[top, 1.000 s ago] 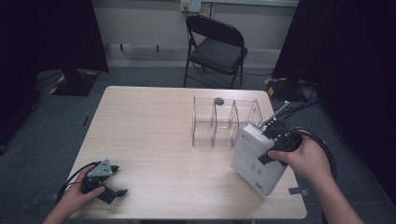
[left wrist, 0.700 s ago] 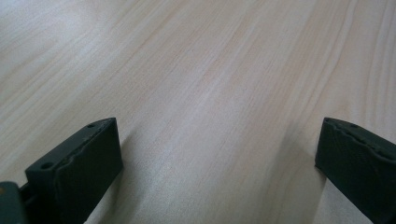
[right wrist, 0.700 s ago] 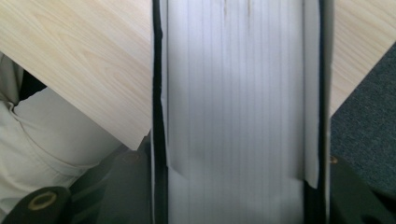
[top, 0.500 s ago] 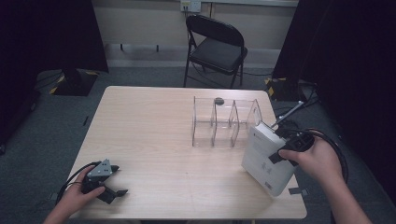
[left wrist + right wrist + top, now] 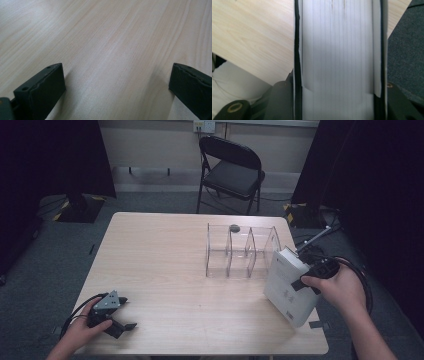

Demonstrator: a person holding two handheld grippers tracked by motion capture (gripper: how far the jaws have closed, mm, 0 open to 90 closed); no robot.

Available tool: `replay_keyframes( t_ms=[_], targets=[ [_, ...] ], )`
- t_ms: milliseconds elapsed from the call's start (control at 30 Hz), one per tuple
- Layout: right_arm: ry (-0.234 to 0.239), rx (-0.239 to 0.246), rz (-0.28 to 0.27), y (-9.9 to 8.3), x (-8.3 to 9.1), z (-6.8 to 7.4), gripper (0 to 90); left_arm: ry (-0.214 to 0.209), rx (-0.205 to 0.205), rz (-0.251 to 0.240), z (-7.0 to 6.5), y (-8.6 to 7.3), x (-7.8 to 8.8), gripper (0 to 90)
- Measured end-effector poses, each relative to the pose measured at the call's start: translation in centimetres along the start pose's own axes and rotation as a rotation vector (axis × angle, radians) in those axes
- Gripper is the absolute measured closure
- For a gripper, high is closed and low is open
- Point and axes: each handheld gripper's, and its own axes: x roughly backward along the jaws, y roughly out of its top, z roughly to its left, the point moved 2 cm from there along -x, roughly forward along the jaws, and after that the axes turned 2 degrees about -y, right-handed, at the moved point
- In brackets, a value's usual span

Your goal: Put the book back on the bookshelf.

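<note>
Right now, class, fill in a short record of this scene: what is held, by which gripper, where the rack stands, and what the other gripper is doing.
held thing: white book, tilted, at the table's right edge
holder: right gripper, jaws shut on the book's covers
rack: clear divider rack, on the table, just left of the book
other gripper: left gripper, jaws open, nothing between them, low at the near left corner
behind table: black folding chair

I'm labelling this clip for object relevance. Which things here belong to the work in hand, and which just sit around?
In the job: white book, clamped in the right gripper; clear divider rack beside it.
Lying about: folding chair, small dark object on the rack, idle left gripper.
</note>
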Motion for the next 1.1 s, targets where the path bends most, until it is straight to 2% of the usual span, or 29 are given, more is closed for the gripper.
replay_keyframes(
  t_ms=[167, 333, 833, 1100],
  targets=[
    [-0.001, -0.037, 0.007, 0.8, -0.4, 0.2, 52.3, 0.000, 0.000, 0.000, 0.0, 0.0, 0.0, 0.0],
    [0.000, -0.052, 0.006, 1.6, -0.8, 0.4, 52.2, 0.000, 0.000, 0.000, 0.0, 0.0, 0.0, 0.0],
    [-0.031, -0.072, 0.002, 3.9, -1.1, 0.4, 52.2, -0.002, -0.002, 0.010, 0.0, 0.0, 0.1, 0.0],
    [-0.015, -0.128, 0.004, 4.8, -1.0, 0.1, 52.2, 0.000, -0.002, 0.009, 0.0, 0.0, 0.1, 0.0]
  ],
)
